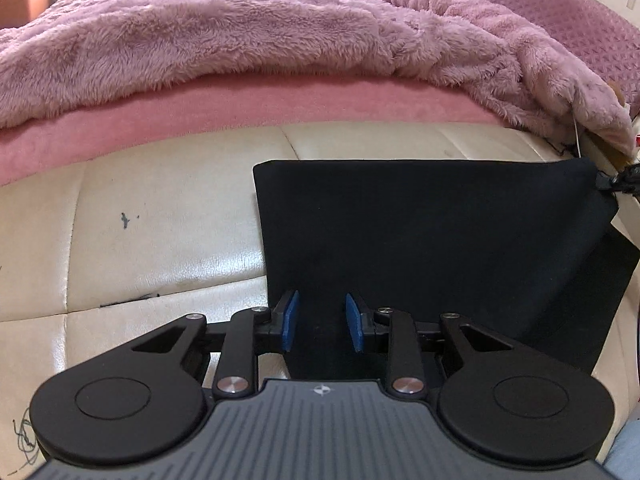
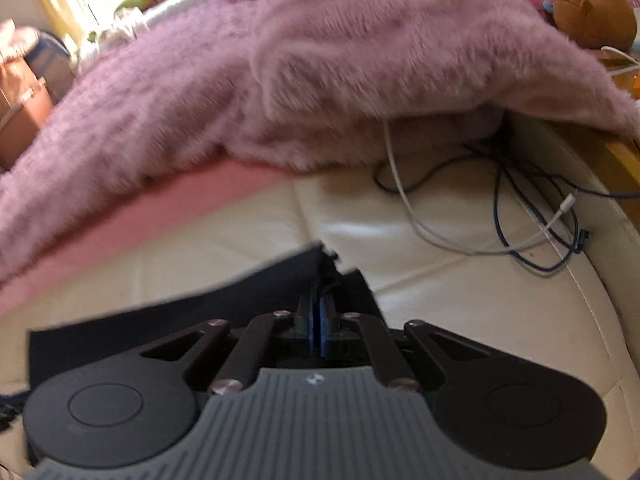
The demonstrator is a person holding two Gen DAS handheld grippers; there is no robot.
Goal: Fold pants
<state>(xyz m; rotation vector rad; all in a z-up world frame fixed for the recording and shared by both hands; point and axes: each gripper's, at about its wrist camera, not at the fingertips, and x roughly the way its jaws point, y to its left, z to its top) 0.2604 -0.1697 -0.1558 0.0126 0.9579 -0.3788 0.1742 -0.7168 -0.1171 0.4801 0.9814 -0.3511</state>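
On the cream cushion (image 1: 160,240) the black pants (image 1: 420,232) are spread part-folded, a corner pinched by the closed right gripper (image 2: 319,320) mid-fold, while the left gripper (image 1: 322,322), parted and empty, is needed to pin the crease

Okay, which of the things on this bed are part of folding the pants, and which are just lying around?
Part of the job:
- black pants
- left claw, open over the pants
- right claw, shut on the pants' corner

Just lying around:
- fluffy pink blanket
- white cable
- dark blue cable
- brown plush toy
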